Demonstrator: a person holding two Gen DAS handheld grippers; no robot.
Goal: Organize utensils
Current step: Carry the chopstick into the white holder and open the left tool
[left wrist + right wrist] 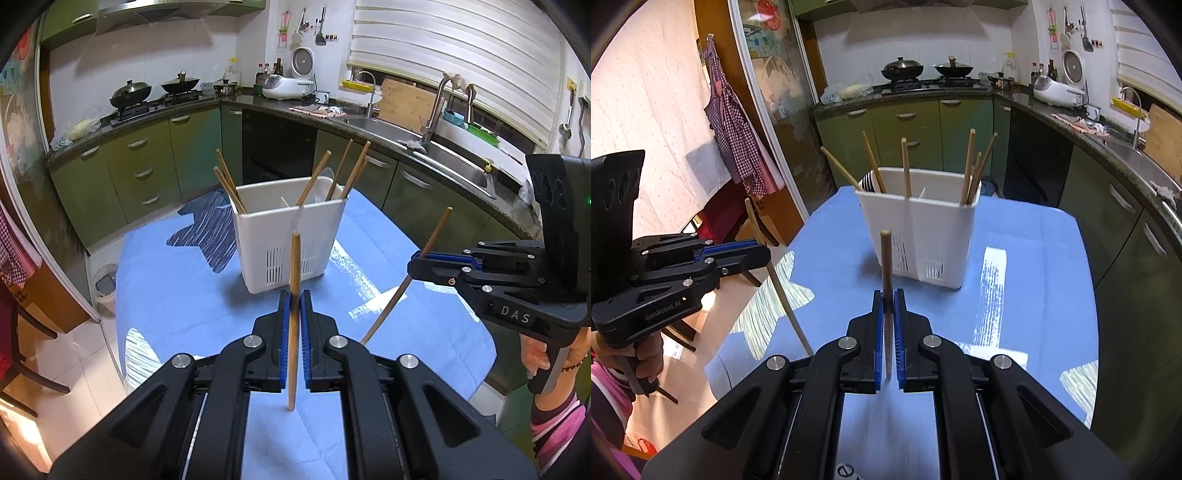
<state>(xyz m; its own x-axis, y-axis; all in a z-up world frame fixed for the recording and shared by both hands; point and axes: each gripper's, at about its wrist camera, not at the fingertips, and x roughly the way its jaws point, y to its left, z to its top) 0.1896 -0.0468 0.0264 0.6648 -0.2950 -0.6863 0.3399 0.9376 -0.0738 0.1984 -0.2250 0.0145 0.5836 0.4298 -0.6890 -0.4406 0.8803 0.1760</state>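
Nearest in the left wrist view, the left gripper (294,301) is clamped on a wooden chopstick (294,321), its blue pads (283,332) pressing the stick from both sides. The stick stands nearly upright, its top rising in front of the white utensil holder (288,240) and its lower end hanging above the blue tablecloth (177,314).

In the right wrist view, the right gripper (888,301) is likewise closed on a second chopstick (886,266), also near upright, its tip just short of the holder's slotted front wall. From the left camera this same gripper sits to the right of the holder, and its stick slants down toward the cloth. A hand (535,354) in a pink striped sleeve grasps its handle.

The utensil holder stands on the tablecloth beyond both grippers, roughly midway across the table. A divider splits it into compartments; several chopsticks (971,173) lean in the right one, others (873,162) in the left, where dark, rounded utensil ends also show.

Behind the holder run green cabinets (912,118), with two lidded woks (901,68) on the stove. To its right in the left view lies the sink (417,134).
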